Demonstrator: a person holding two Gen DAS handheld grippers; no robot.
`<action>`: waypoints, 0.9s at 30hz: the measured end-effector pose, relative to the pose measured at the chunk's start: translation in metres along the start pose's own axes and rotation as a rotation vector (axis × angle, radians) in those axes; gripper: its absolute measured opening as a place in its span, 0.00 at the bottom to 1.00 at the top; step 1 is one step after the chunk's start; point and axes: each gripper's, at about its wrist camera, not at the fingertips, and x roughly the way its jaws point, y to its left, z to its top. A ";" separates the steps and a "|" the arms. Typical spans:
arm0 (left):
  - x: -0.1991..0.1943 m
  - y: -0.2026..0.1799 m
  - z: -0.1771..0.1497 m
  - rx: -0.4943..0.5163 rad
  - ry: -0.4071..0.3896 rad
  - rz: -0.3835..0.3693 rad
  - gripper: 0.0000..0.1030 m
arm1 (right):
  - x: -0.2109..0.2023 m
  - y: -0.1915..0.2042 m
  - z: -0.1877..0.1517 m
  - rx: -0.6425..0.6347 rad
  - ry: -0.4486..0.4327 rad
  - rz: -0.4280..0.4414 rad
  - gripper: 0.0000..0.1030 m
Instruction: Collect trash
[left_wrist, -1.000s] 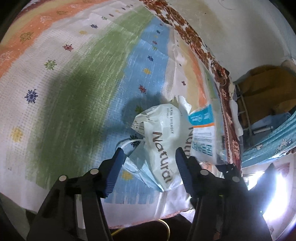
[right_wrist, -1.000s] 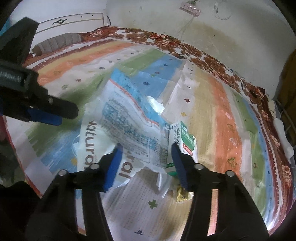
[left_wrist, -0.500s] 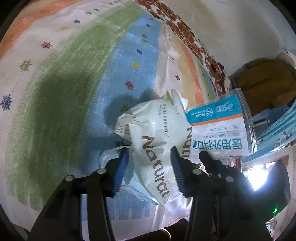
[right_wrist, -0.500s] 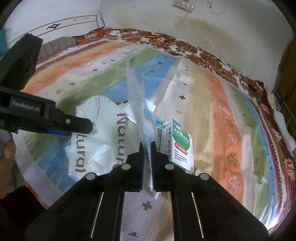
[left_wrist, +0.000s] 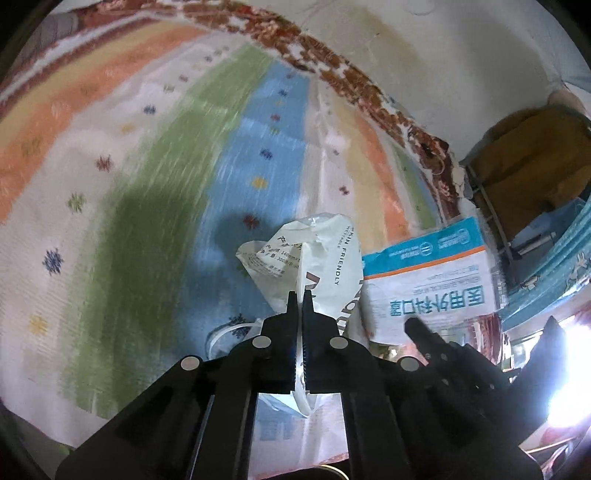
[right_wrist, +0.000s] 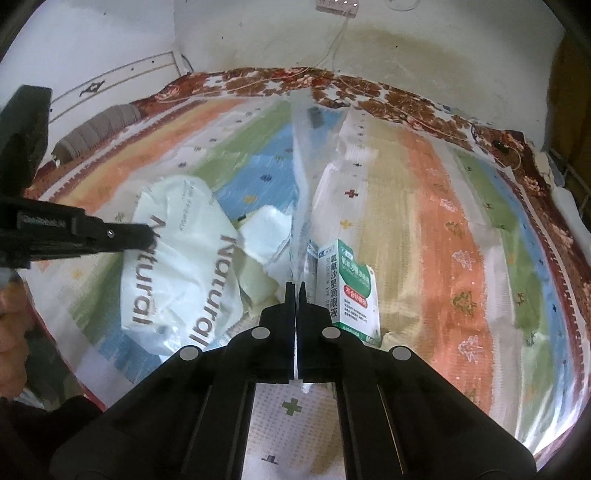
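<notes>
My left gripper (left_wrist: 300, 295) is shut on a crumpled white "Natural" wipes wrapper (left_wrist: 325, 258) and holds it just above the striped bedspread. The wrapper also shows in the right wrist view (right_wrist: 177, 266), with the left gripper (right_wrist: 146, 236) pinching its left side. My right gripper (right_wrist: 296, 286) is shut on a clear plastic mask bag (right_wrist: 301, 177), seen edge-on; in the left wrist view its blue and white printed face (left_wrist: 428, 280) hangs beside the wrapper. A green and white eye-drop box (right_wrist: 347, 291) lies just right of the right gripper.
A striped bedspread (right_wrist: 443, 221) covers the bed. A grey bolster (right_wrist: 98, 129) lies at the far left by the wall. A brown cabinet (left_wrist: 535, 162) and blue cloth (left_wrist: 561, 273) stand past the bed's right edge.
My left gripper has closed on the Natural wrapper and lifted it. My right gripper closed on the mask bag half a second ago and has raised it edge-on.
</notes>
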 end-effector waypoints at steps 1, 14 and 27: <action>-0.003 -0.003 0.001 0.008 -0.005 0.007 0.01 | -0.004 -0.002 0.001 0.008 -0.004 0.002 0.00; -0.082 -0.061 -0.012 0.118 -0.108 -0.021 0.01 | -0.093 -0.020 0.004 0.153 -0.073 0.031 0.00; -0.132 -0.077 -0.056 0.186 -0.104 0.034 0.01 | -0.172 -0.015 -0.029 0.133 -0.091 0.057 0.00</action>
